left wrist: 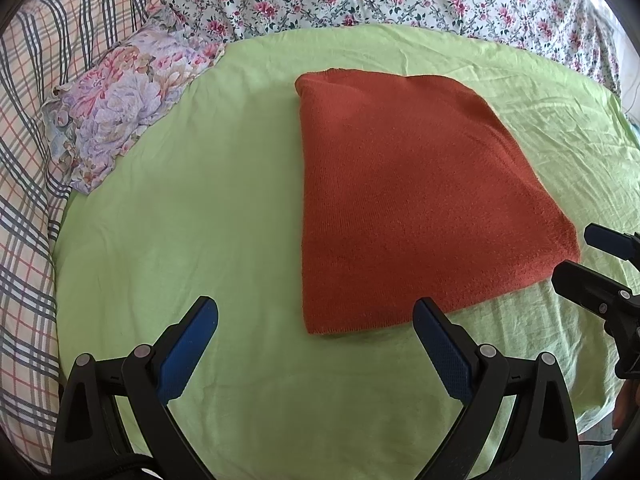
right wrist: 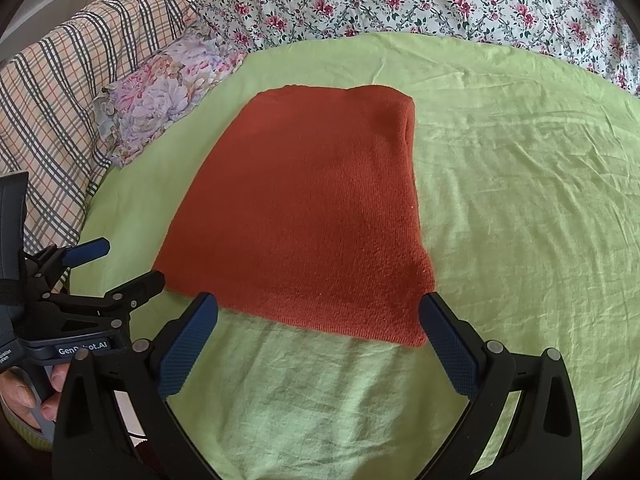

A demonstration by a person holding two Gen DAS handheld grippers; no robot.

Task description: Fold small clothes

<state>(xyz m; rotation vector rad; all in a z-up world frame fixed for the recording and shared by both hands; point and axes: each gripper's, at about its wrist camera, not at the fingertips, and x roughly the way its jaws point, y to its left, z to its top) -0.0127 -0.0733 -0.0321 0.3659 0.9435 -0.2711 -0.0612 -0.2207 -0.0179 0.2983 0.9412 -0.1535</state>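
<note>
Rust-red knit garment lies folded flat on green sheet; left tongs and right tongs gape wide, empty.

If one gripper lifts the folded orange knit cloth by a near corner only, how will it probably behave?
The orange knit cloth is soft and lies in layers, so it would probably droop and its fold may fall open. Its fuzzy ribbed surface should give the ridged blue pads good hold. On the wrinkled green sheet, a push would likely bunch it rather than slide it.
</note>
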